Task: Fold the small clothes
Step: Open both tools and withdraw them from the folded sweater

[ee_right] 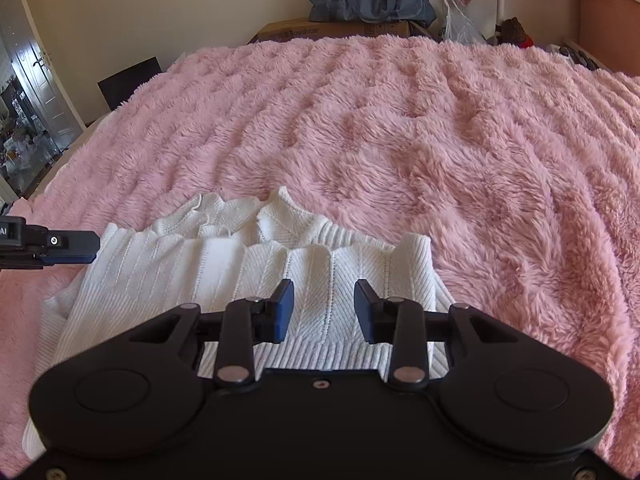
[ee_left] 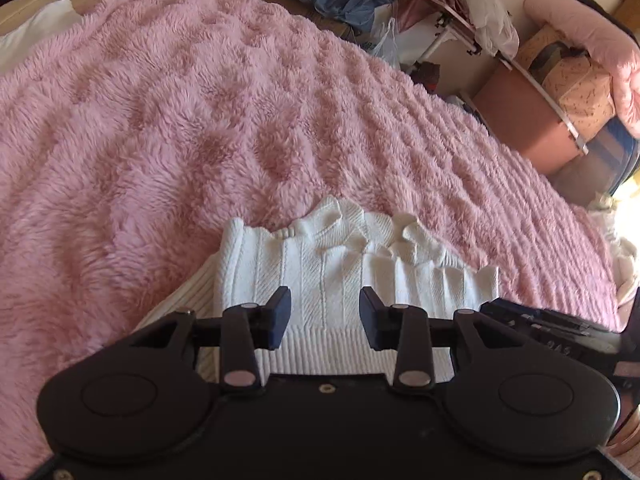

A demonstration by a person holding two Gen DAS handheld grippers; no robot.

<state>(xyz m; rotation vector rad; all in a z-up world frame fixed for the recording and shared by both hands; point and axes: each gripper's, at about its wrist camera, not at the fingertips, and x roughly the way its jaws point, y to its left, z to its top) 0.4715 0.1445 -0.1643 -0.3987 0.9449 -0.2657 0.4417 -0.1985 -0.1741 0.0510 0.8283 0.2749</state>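
Knitwear, a white ribbed sweater (ee_left: 344,264), was spread on pink fleece directly beneath both tongs, left gripper (ee_left: 324,318) and right gripper (ee_right: 324,311), each parted and empty. Soft, light, floppy; its ribbed hem seemed best pinched.

We read "Royalstar" in grey print on the side of the cardboard box (ee_right: 332,32) at 12 o'clock in the right wrist view, behind the far edge of the pink blanket (ee_right: 400,128). We also get "AI" in white on the body of the left gripper (ee_right: 80,246), at 9 o'clock at the frame edge; it looks cut off. In the left wrist view, faint raised characters, roughly "9 4 5", sit on the right gripper (ee_left: 516,312) at 4 o'clock; not sure of them. The plastic bag (ee_left: 384,40) print is unreadable.
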